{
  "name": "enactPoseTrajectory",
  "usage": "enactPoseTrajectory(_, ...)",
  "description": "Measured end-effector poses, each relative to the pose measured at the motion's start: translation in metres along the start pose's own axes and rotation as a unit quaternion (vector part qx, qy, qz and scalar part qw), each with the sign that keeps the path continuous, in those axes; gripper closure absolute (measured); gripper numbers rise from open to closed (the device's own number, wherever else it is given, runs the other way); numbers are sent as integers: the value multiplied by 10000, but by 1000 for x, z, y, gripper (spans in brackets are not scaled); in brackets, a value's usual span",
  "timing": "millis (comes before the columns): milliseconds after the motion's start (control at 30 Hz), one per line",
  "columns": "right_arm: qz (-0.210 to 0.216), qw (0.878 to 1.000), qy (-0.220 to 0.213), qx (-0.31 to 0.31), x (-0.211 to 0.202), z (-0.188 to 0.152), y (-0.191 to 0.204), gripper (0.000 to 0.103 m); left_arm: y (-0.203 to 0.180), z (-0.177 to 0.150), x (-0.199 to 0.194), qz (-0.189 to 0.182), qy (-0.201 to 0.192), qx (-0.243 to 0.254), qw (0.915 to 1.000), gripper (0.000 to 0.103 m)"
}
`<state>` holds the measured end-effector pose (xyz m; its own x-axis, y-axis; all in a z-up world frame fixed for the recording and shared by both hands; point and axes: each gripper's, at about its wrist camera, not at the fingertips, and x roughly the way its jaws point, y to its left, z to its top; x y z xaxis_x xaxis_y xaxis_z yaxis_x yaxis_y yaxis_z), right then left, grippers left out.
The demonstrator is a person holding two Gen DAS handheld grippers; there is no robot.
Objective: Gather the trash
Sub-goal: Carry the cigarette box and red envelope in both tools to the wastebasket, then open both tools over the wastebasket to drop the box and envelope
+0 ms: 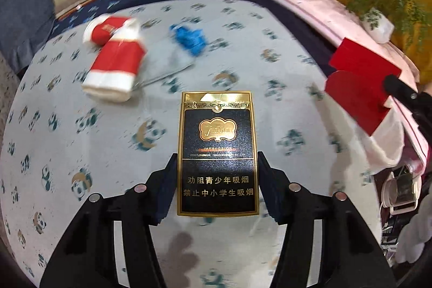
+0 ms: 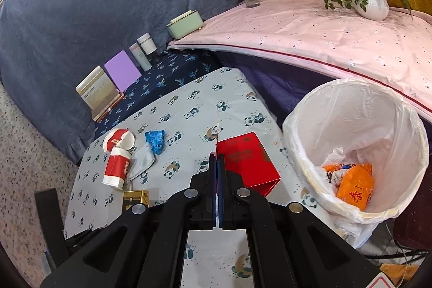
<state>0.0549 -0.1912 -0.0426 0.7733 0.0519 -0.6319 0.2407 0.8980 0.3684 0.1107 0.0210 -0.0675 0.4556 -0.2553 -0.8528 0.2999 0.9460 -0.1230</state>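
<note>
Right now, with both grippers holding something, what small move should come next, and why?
Probably carry the right gripper rightward over the lined bin and open it: it is shut on the red box, beside the bin's open mouth. The left gripper holds the cigarette pack, farther away.

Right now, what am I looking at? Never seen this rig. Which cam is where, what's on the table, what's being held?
No robot here: a person holds a two-finger gripper in each hand, each with a fisheye camera looking along its fingers.

The left view shows the left gripper clamped on a black and gold cigarette pack.

The right view shows the right gripper shut on a thin flap of a red box, next to a bin lined with a white bag and holding orange wrappers.

On the panda-print table lie two crushed red and white paper cups, a blue crumpled scrap and a grey cloth.
</note>
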Motion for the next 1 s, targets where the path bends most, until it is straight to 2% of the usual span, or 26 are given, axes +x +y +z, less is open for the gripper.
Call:
enactPoseTrajectory(300,-324,9984,-354,297,-29,11,-45,102,-70,21,-10,-447,-192,582,9971,50)
enactPoseTrajectory(600,-737,9935,-563,659,-50,16,-97,102,-156,35,-2,-890,-246,1288,9874,50)
enactPoseTrajectory(1000,-1009,9879,-611,1009,-60,14,-139,102,-220,42,20,-1187,-101,1867,9752,50)
